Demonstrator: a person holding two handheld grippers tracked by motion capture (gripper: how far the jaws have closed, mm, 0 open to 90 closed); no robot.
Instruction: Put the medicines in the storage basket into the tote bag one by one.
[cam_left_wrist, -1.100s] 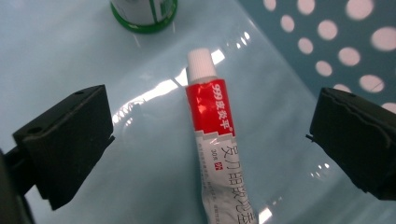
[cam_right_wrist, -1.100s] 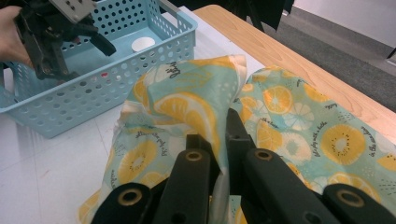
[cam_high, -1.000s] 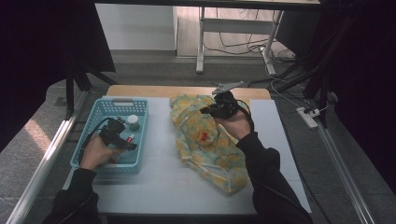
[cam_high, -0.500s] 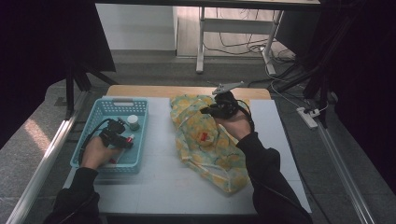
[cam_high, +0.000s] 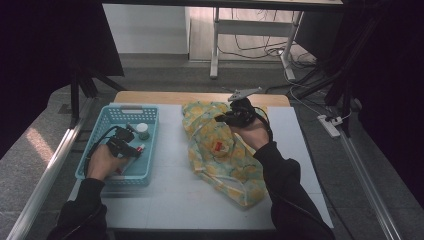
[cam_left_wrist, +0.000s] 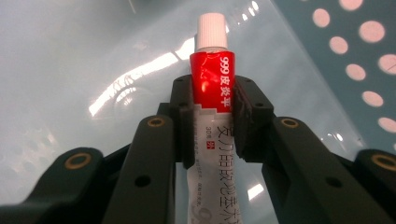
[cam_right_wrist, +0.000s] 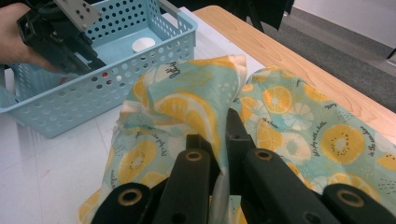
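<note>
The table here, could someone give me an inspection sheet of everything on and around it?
Surface: white table with a wooden far edge.
Job's things: red-and-white tube, white cap, inside the blue basket; fruit-print cloth bag lying mid-table.
Clutter: white-lidded jar in the basket.
Grippers: left gripper has just been closing, its jaws now on the tube; right gripper shut on the bag's raised edge.
Cables: black cable trailing from the left gripper; power strip on the floor.
Surroundings: grey floor, desk legs behind.
</note>
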